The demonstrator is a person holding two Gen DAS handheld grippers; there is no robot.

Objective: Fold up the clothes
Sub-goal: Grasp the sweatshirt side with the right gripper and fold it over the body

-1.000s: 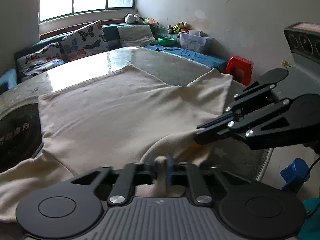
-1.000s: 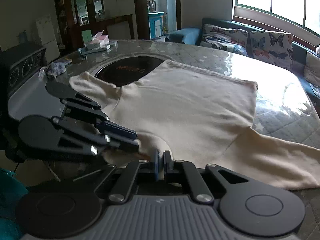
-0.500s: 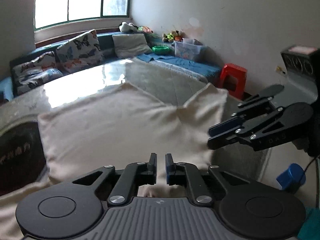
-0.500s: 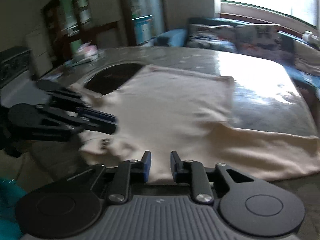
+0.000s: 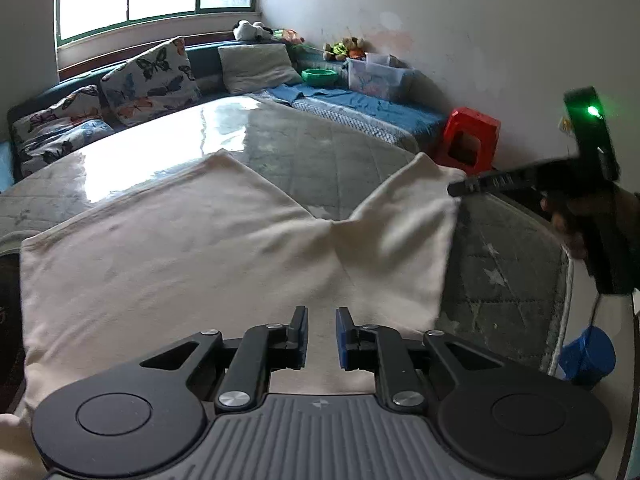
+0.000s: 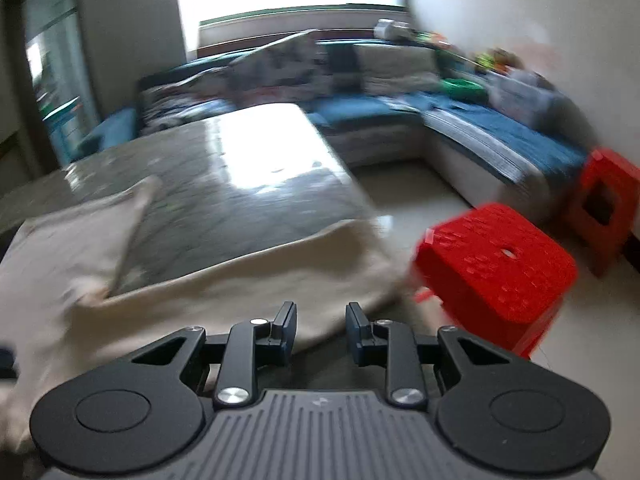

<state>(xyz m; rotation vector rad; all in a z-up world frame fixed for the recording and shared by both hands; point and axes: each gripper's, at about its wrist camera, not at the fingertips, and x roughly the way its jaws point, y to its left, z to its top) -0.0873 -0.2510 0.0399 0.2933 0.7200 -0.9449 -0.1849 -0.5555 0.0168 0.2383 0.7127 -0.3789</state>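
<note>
Both claws spreading, empty: left claw point(image 5: 319, 330) over the cream shirt point(image 5: 180, 264), right claw point(image 6: 320, 330) nearing its sleeve point(image 6: 248, 276); next, pinch it.

Garment point(image 5: 192, 256) flat on table point(image 5: 320, 148), sofa point(image 5: 360, 108) behind, stool point(image 6: 496, 264) beside table edge.

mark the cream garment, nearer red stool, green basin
cream garment point(image 5: 168, 256), left wrist view, flat body panel.
nearer red stool point(image 6: 500, 256), right wrist view, perforated seat top.
green basin point(image 5: 319, 76), left wrist view, rim.
</note>
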